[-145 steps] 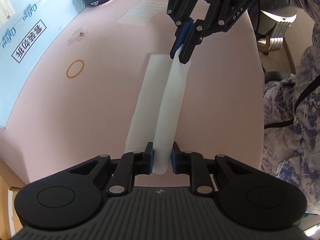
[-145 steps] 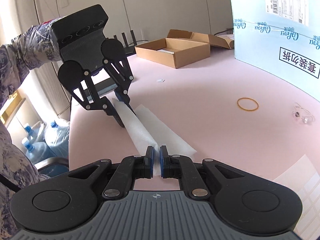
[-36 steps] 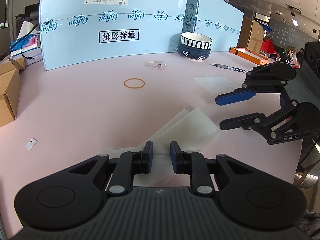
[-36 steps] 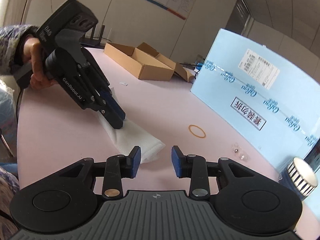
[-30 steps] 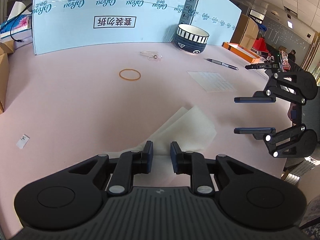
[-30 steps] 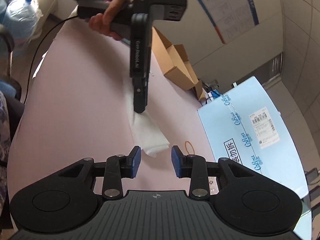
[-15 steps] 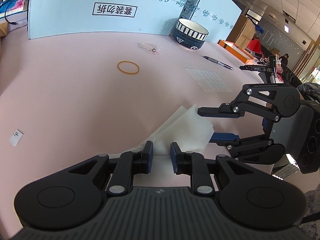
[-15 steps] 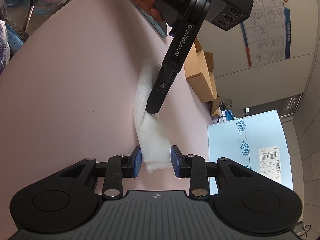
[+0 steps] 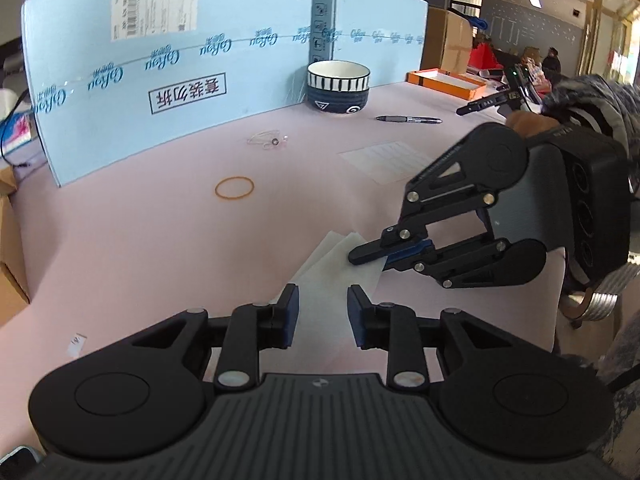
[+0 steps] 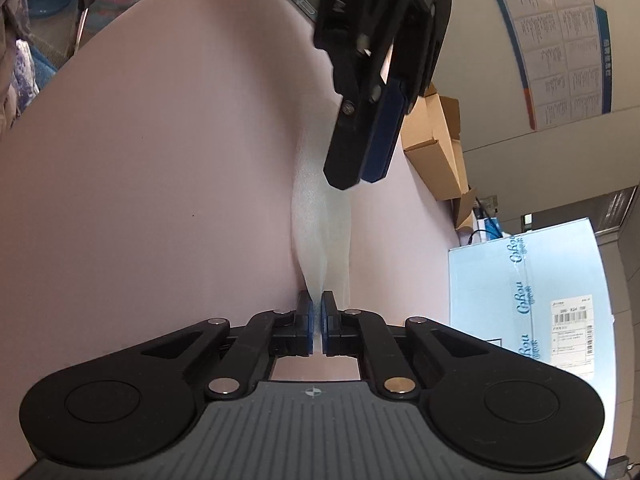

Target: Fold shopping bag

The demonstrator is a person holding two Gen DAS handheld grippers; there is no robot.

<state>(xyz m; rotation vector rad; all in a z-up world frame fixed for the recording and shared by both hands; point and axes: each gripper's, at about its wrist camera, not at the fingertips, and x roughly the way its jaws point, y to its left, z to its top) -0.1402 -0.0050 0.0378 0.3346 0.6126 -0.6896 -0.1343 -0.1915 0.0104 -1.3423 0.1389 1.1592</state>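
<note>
While lying as a narrow, already lengthwise-folded white strip on the pink tabletop, looking partway done: shopping bag reduced to a slim band of stacked layers, but not yet doubled end over end into a compact packet, so the short folds judged as remaining. Sitting at about 12 o'clock just ahead of the left gripper in the left wrist view, with its far corners fanning toward 1 o'clock. Standing apart and opening, left jaws, with the bag's near end lying between and below them, pads not pressing on it. Pinching the far corner flat at roughly 2 o'clock, the right gripper, blue-lined fingers closed on the sheet. Showing the same grip from the right wrist view: right gripper clamped on the bag's edge, the strip running away toward 12 o'clock, twisting slightly and lifting into a soft ridge before passing under the left gripper's black fingers at 1 o'clock. Appearing thin, matte and faintly grainy, like nonwoven or foam-like sheet, limp enough to sag and buckle rather than crease sharply; likely needing pressing to keep any fold. Resting well apart at 11 o'clock, a tan rubber band, thin and round; farther at 12 o'clock, a glossy striped ceramic bowl; behind both, a smooth pale-blue printed box; at 1 o'clock, a dark pen.
</note>
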